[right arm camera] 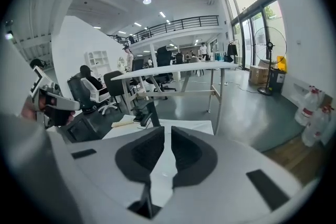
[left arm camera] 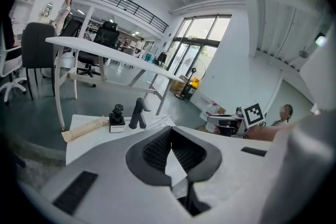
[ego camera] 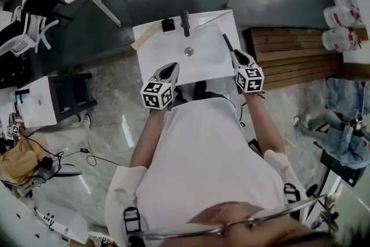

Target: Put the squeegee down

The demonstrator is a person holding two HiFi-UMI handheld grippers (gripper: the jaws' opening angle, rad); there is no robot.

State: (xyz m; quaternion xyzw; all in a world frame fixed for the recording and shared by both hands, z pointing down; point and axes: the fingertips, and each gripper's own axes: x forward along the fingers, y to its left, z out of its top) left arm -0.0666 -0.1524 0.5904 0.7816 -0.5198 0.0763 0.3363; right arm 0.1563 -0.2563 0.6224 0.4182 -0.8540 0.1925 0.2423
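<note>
Reading head view: white sink-top table (ego camera: 156,58), basin with faucet (ego camera: 185,23) at the back. A slim dark bar, which I take for the squeegee (ego camera: 227,42), lies flat on the table's right margin, just ahead of the right tongs (ego camera: 238,56) and, as far as I can tell, not touching them. Left tongs (ego camera: 170,68) hover over the table's front edge, well apart from the squeegee.

Left gripper view: pad tips meet in a V, closed on nothing. Faucet and a small black bottle (left arm camera: 117,117) sit ahead, with a tan wooden bar (left arm camera: 84,128) to their left.

Right gripper view: pads nearly together, a thin slit between them and nothing in it, only white table showing through.

Judgement: the put-down looks done. To finish well, back the right tongs straight up and away without clipping the bar, keep the left tongs clear of the faucet, and check the squeegee isn't overhanging the table edge.
</note>
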